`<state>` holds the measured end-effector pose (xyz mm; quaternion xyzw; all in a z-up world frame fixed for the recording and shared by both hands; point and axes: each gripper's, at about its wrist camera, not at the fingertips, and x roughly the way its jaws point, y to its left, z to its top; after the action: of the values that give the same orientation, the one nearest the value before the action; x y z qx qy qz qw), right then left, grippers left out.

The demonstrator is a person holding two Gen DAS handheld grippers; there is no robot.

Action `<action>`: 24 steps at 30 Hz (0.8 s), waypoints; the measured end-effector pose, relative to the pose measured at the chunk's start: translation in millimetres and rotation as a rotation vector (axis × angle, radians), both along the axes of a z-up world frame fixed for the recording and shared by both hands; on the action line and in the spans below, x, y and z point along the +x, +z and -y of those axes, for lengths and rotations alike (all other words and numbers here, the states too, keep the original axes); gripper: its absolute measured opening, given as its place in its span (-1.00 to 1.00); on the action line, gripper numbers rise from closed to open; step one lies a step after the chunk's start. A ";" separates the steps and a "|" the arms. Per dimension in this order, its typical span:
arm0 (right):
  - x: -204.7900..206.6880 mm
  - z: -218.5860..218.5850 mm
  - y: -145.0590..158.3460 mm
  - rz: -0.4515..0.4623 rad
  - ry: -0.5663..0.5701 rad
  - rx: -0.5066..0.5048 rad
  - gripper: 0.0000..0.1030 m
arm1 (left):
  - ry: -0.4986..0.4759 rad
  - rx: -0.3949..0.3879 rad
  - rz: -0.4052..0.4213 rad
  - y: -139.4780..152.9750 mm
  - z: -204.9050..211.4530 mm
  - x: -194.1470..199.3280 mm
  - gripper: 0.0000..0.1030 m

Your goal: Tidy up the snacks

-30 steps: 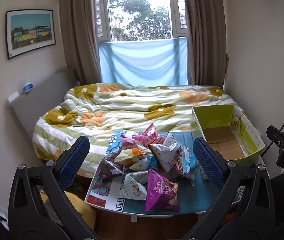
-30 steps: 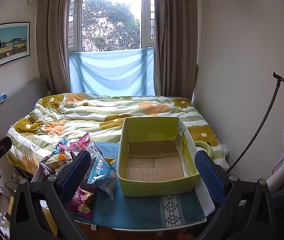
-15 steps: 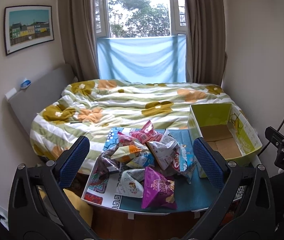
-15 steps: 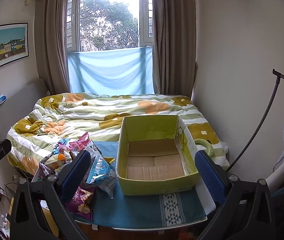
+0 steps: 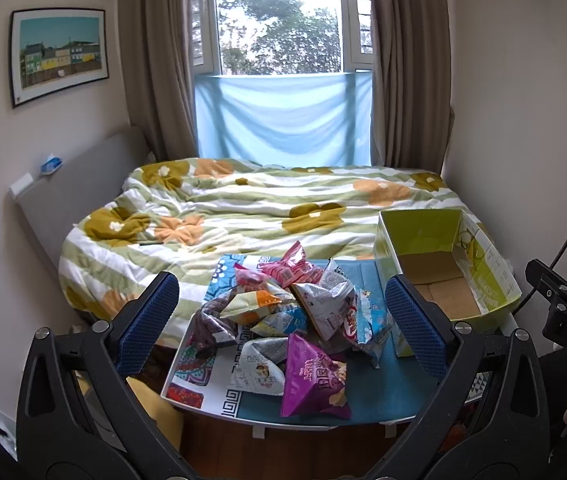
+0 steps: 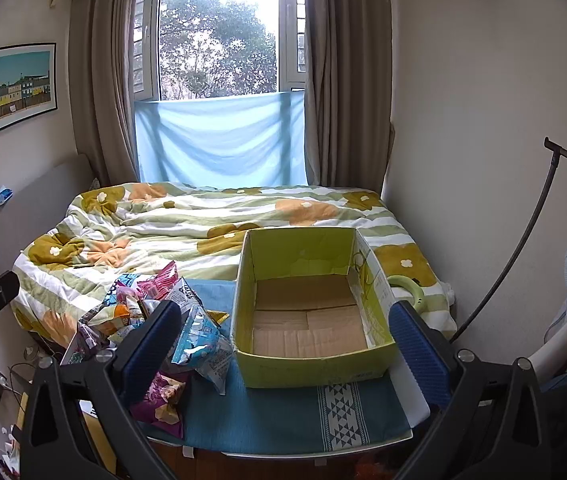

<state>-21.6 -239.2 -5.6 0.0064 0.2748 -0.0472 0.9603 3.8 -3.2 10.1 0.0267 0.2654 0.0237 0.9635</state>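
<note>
Snack packets (image 5: 283, 328), a loose heap of crinkled foil bags in pink, orange, silver, blue and purple, lie on the left half of the small worktop (image 5: 379, 396) with its teal patterned cloth, at the foot of the flowered bed (image 5: 243, 208). Open yellow-green cardboard box (image 6: 311, 320), brown flaps showing on its floor, sits on the right half of the same worktop and holds nothing.

Change over the last second: slight. Left view has drifted, so the heap now sits a little lower and more central between the left tongs (image 5: 279, 312); the purple triangular packet (image 5: 315, 376) nearest the camera is framed almost on the midline. Right view barely shifted; the box holds its place between the right tongs (image 6: 283, 332). No packet has moved.

Tongs state: both pairs spread wide, blue pads well apart, nothing between them and nothing touched. Both hang above and short of the worktop edge.

Reading for the task: sorting not yet begun. Left tongs seem to be lining up on the heap, right tongs on the box. The purple packet is the likeliest first pick, though fisheye distortion makes the true aim uncertain.

Handling note: bags are puffy and slippery. A pinch on a sealed edge should hold better than on the inflated belly.
</note>
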 end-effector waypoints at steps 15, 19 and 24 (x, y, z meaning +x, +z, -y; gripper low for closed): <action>0.5 -3.6 -5.9 -0.018 0.020 0.000 0.99 | 0.006 -0.003 -0.006 -1.9 -2.4 -1.1 0.99; 2.3 -5.6 -5.0 -0.023 0.027 -0.002 0.99 | 0.009 -0.004 -0.006 -2.5 -2.7 -0.3 0.99; 2.0 -7.2 -3.7 -0.024 0.027 -0.003 0.99 | 0.008 -0.004 -0.006 -2.4 -3.1 -0.7 0.99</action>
<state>-19.6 -232.0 -9.3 0.0008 0.2863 -0.0349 0.9575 3.1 -0.1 7.8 0.0236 0.2687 0.0269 0.9626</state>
